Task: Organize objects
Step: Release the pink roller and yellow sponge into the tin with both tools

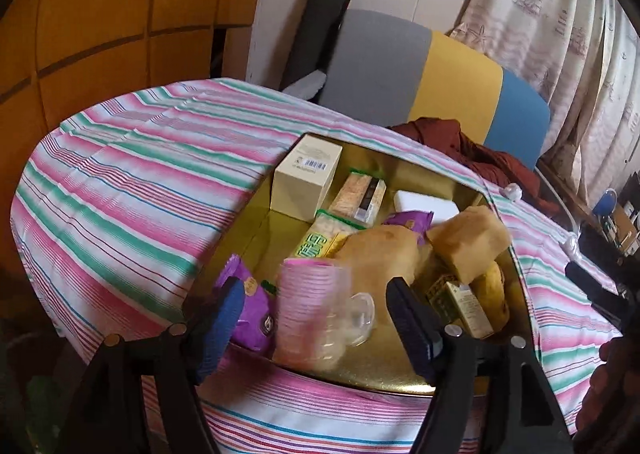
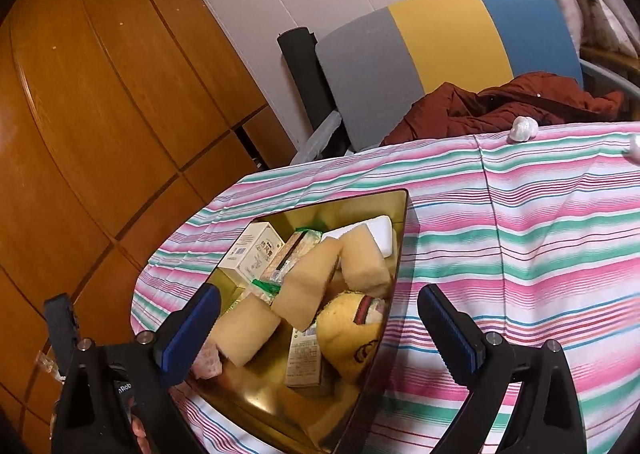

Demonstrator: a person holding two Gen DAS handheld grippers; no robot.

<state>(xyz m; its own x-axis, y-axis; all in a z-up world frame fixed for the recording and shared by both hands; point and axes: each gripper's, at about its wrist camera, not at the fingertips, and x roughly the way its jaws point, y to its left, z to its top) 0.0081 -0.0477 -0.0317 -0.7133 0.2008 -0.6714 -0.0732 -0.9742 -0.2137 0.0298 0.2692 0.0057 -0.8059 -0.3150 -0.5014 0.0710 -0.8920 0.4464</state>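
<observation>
A gold tray [image 1: 256,222] [image 2: 256,394] on the striped tablecloth holds a cream box [image 1: 304,178], snack packs [image 1: 320,242], purple packets [image 1: 248,306], yellow sponges [image 1: 468,242] [image 2: 364,258], a yellow plush ball [image 2: 352,338], a small carton [image 2: 306,354] and a white block [image 1: 424,206]. A blurred stack of pink and clear plastic cups [image 1: 312,310] stands tilted at the tray's near edge. My left gripper [image 1: 316,320] is open around the stack, with its pads well clear of it. My right gripper [image 2: 320,334] hangs open over the tray's near right corner and holds nothing.
The striped tablecloth [image 2: 520,254] covers a rounded table. Two white garlic bulbs [image 2: 522,129] lie near its far edge. Behind stands a chair [image 1: 400,66] with a grey, yellow and blue back and a red jacket [image 2: 500,106]. Wooden cabinets [image 2: 100,114] are at the left.
</observation>
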